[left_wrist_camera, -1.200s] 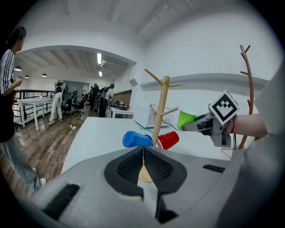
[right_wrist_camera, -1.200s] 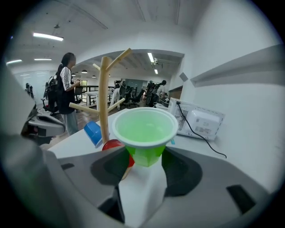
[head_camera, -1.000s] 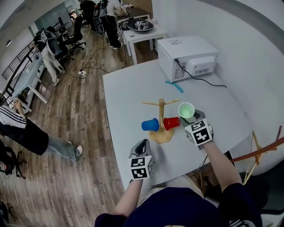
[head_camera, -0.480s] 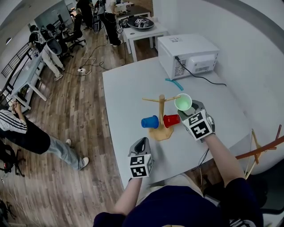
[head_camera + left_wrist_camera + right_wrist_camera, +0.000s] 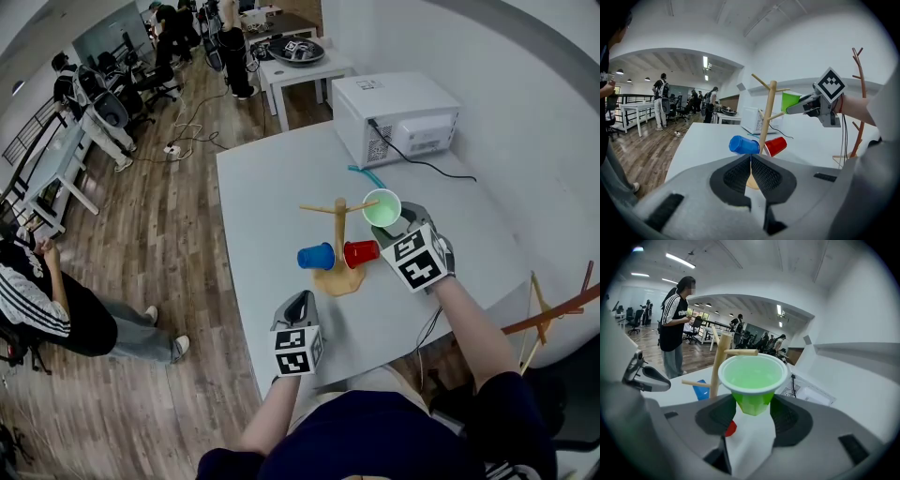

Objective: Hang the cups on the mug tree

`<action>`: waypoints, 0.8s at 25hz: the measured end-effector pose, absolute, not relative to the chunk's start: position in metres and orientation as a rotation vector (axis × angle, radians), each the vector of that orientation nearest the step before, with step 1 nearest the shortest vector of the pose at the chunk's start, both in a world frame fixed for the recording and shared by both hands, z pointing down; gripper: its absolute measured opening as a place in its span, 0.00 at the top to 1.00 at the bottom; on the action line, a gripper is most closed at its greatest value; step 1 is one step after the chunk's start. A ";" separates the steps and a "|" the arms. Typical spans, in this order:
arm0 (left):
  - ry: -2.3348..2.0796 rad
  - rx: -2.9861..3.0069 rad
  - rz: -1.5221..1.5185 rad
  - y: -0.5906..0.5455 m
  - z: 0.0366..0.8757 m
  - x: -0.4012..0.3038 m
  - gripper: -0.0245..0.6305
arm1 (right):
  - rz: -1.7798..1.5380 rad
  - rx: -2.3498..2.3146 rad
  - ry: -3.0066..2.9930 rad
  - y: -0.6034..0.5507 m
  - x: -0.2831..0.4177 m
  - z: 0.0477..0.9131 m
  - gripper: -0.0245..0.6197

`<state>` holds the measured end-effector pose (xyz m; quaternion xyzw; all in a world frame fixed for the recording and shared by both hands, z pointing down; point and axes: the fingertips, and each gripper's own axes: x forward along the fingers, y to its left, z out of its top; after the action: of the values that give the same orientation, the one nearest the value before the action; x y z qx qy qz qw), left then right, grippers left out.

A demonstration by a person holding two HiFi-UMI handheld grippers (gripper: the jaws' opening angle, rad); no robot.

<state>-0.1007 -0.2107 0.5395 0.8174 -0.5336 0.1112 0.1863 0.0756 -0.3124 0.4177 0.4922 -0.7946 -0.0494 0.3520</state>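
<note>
Here's the white table [image 5: 272, 206], a microwave [image 5: 398, 117] on it beyond the mug tree [image 5: 339, 220], and the action's on the tree's right side. The right gripper [image 5: 392, 228] has lifted and rolled over the last second, carrying the green cup [image 5: 382, 208] up from lower beside the tree, so its rim now sits right at the tip of the tree's upper right peg. Its claw pinches the cup low on the body, mouth up and tipped toward the tree, so by my reading the hang isn't made yet and the cup needs turning onto that peg. The left gripper [image 5: 300, 305] waits on the person's side of the tree, clear of it, claw pressed together on nothing. The count: one microwave, one mug tree, two grippers, three cups. The blue cup [image 5: 317, 256] and red cup [image 5: 361, 253] sit low against the trunk, one either side; whether on pegs or on the base, I can't tell.
</note>
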 end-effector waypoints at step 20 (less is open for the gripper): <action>-1.497 2.321 0.308 -0.205 0.536 -0.095 0.93 | -0.312 1.247 -1.959 -0.301 0.081 0.398 0.59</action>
<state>-0.0947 -0.2053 0.5358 0.8214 -0.5299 0.1091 0.1804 0.0810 -0.3011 0.3980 0.4905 -0.7702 -0.1226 0.3889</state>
